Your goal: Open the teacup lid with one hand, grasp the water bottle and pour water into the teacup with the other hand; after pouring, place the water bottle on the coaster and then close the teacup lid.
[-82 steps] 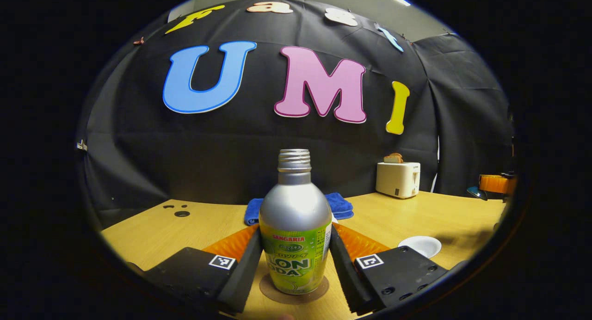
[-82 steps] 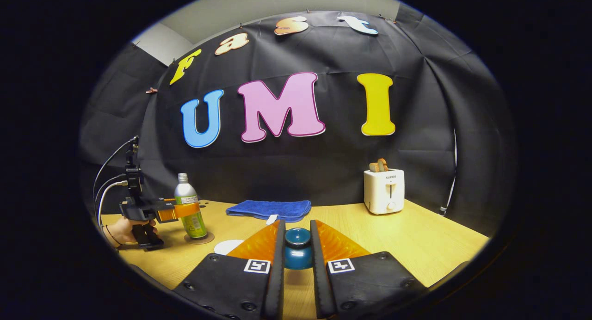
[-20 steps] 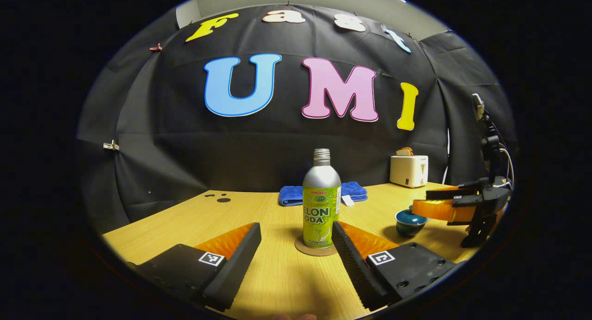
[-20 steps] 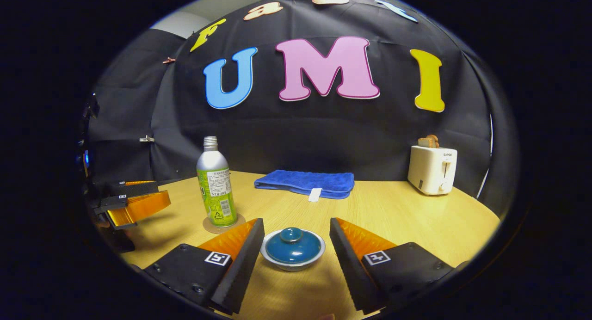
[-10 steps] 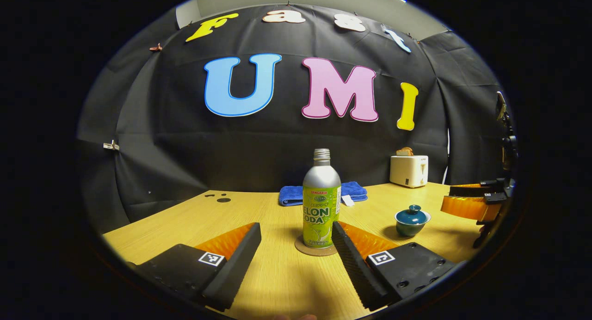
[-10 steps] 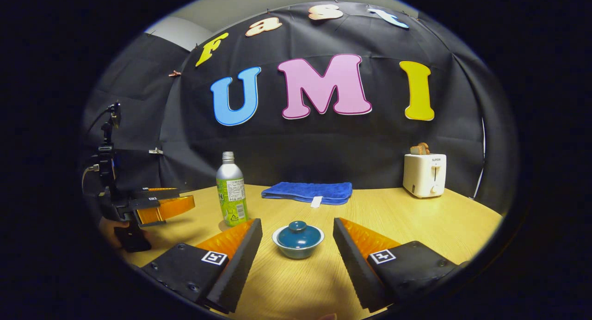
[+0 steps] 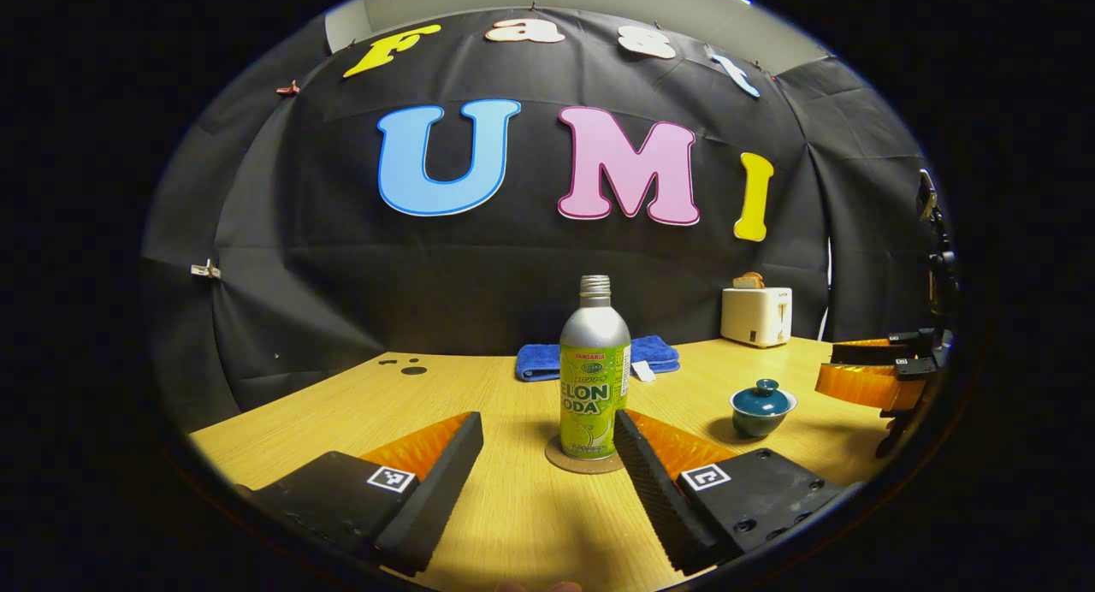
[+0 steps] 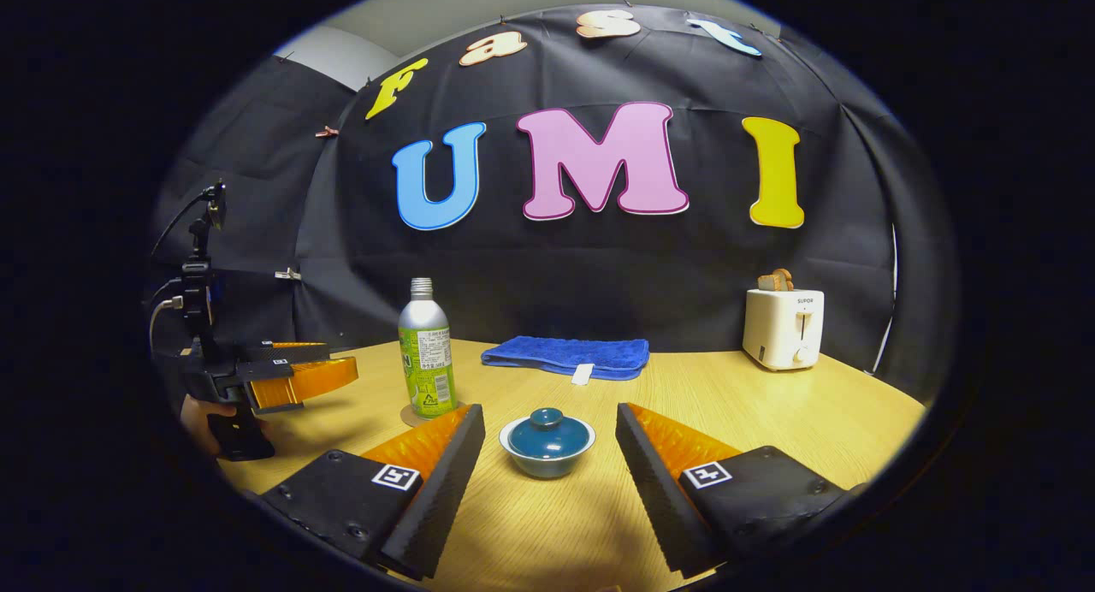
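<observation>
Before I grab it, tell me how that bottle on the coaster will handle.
The bottle is tall and narrow on a small coaster, so a sideways nudge would likely tip it. Its smooth metal shoulder looks slippery; the label band probably grips better. Its mouth shows no cap, so tilting may spill.

right gripper [image 8: 547, 429] jaws wide apart, holding nothing | teacup [image 8: 547, 445] lid [image 8: 547, 433] on, on table [image 8: 753, 404] between the fingers, untouched | water bottle [image 8: 425, 361] upright on coaster [image 8: 412, 418], left-back | left gripper [image 8: 346, 361] far left, held by hand [image 8: 198, 417] | blue towel [image 8: 565, 355], toaster [image 8: 783, 328] behind
</observation>
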Available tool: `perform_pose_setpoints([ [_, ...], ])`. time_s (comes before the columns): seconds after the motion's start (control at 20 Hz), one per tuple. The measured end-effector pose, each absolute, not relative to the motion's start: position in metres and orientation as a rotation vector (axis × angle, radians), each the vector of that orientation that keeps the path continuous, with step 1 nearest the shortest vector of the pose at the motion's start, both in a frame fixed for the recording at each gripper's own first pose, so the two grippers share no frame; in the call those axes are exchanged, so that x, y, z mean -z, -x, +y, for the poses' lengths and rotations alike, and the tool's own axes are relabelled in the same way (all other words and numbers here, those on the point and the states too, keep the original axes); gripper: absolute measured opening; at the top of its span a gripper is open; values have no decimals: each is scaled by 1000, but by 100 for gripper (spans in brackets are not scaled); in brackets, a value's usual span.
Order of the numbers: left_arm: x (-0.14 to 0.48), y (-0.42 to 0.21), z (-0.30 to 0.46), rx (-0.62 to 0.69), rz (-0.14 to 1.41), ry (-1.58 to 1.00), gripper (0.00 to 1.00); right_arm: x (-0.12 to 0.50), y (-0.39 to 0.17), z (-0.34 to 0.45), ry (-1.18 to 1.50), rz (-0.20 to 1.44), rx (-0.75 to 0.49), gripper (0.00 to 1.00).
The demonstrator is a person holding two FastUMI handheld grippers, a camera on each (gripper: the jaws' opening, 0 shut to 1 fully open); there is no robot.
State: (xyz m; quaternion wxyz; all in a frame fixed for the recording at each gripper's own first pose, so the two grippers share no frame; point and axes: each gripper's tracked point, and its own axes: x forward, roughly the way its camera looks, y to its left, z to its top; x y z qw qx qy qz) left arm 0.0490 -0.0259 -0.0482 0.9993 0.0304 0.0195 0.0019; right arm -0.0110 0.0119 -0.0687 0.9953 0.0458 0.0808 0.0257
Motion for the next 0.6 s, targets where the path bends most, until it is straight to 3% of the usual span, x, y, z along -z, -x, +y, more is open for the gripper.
perform_pose_setpoints([
  [0.6, 49, -51, -27, -11, 40, -59, 97, 70, 10, 12, -92, 161, -51, 96],
])
